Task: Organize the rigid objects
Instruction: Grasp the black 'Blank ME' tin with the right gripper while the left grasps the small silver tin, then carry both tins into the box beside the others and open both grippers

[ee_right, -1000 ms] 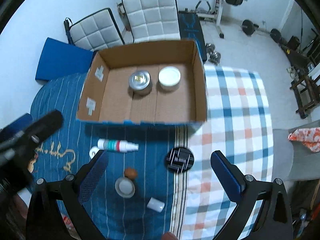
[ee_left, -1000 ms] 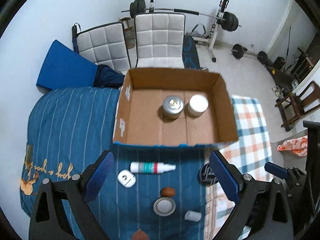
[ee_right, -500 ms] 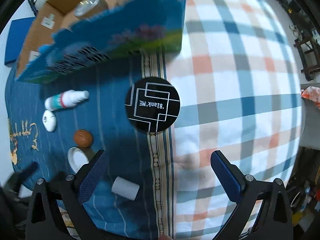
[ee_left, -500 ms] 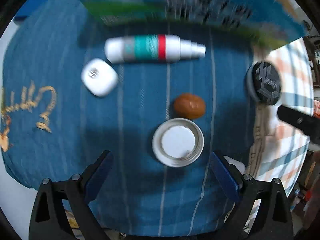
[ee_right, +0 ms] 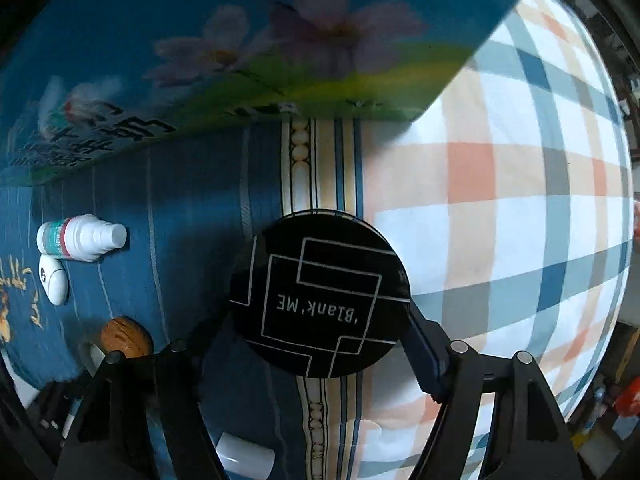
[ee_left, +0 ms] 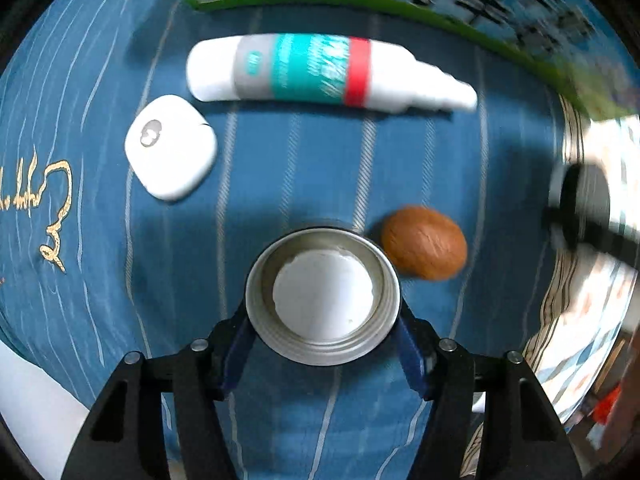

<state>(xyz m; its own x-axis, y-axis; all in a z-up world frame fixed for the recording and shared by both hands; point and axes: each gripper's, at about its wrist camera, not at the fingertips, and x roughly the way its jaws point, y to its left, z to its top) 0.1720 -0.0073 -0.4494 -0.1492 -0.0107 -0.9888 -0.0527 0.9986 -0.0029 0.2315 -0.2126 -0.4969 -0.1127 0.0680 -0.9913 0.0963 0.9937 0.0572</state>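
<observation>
Blue striped cloth (ee_left: pixel 100 320), plaid cloth (ee_right: pixel 520 200)

A blue striped cloth (ee_left: pixel 304 168) is covering one side of the bed. A checked cloth (ee_right: pixel 520 208) is lying beside it, touching along a patterned edge.

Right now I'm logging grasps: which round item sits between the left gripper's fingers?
The silver tin, white inside; the black disc sits in the right gripper.

Brushed metal tin (ee_left: pixel 322 296) with matt white centre, glossy black plastic compact (ee_right: pixel 320 295), smooth white plastic spray bottle (ee_left: pixel 316 70), woven striped cloth (ee_left: pixel 300 160)
</observation>
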